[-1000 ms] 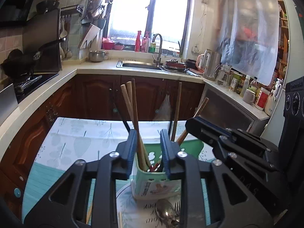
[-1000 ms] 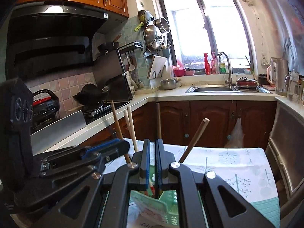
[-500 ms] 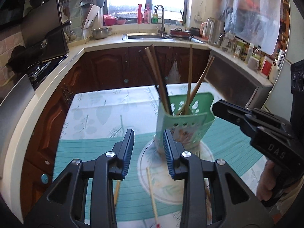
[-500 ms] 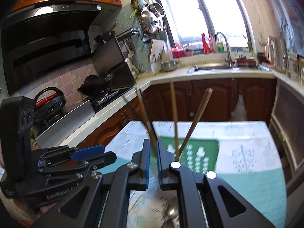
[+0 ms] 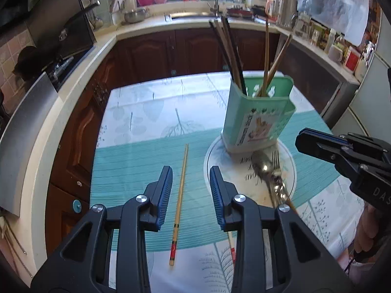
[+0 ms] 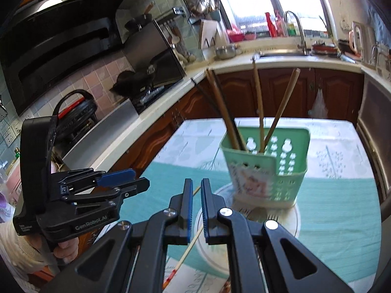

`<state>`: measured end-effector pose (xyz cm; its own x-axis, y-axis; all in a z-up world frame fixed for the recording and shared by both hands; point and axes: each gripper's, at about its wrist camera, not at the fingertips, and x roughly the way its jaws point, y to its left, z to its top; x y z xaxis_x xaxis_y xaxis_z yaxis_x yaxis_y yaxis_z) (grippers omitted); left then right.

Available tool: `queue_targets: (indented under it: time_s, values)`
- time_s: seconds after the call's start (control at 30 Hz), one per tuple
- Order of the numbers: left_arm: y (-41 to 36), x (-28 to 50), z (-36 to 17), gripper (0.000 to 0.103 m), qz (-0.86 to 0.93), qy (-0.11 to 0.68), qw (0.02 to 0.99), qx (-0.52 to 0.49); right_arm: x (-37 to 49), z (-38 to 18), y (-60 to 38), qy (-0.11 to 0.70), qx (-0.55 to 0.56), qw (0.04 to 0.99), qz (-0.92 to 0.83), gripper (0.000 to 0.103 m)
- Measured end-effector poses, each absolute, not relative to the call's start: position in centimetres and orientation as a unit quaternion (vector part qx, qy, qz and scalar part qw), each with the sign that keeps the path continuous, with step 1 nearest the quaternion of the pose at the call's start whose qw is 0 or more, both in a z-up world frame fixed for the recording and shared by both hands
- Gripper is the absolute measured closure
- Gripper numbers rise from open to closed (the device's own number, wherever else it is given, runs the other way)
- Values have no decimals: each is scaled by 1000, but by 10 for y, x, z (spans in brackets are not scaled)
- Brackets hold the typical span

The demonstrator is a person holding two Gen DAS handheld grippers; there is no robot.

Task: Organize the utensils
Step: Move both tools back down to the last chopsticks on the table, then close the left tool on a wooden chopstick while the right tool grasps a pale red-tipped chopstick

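A green perforated utensil holder (image 5: 257, 117) stands on a round white plate (image 5: 217, 151), with several chopsticks upright in it; it also shows in the right wrist view (image 6: 268, 168). A spoon and fork (image 5: 268, 168) lie on the plate in front of it. A loose yellow chopstick (image 5: 180, 197) with a red end lies on the teal mat. My left gripper (image 5: 190, 190) is open and hangs above this chopstick, its jaws on either side. My right gripper (image 6: 196, 207) is nearly shut and empty, above the mat; it shows at the right of the left wrist view (image 5: 317, 141).
A second chopstick (image 5: 231, 241) lies half hidden under my left gripper's right finger. The table carries a leaf-print cloth (image 5: 146, 107). Wooden cabinets, a stove (image 6: 146, 92) and a sink counter (image 5: 190, 17) surround the table.
Both grippers have pulled back and up from the holder and tilted down toward the table. My left gripper has opened wider and now hangs over the loose chopstick.
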<state>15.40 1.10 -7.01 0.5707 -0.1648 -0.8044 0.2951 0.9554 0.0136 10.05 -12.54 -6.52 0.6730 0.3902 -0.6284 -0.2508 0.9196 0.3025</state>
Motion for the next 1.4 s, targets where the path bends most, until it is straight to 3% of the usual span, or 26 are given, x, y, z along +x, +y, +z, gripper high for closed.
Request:
queue_targets:
  time_s: [0.1, 0.63, 0.97, 1.27, 1.33, 1.4]
  values:
    - [15, 162, -83, 67, -132, 476, 867, 69, 104, -75, -118, 395, 99, 896, 176, 96]
    - [31, 224, -180, 66, -117, 625, 770, 59, 121, -139, -103, 508, 122, 837, 161, 96]
    - [23, 243, -214, 66, -114, 658, 740, 80, 125, -155, -103, 528, 125, 824, 164, 96]
    - [5, 250, -221, 86, -125, 677, 716, 117, 127, -162, -104, 538, 128, 816, 166, 96]
    - [3, 250, -222, 97, -123, 686, 708, 116, 127, -163, -104, 540, 129, 815, 166, 96]
    - [0, 249, -223, 98, -122, 688, 705, 120, 127, -163, -104, 541, 129, 814, 167, 96]
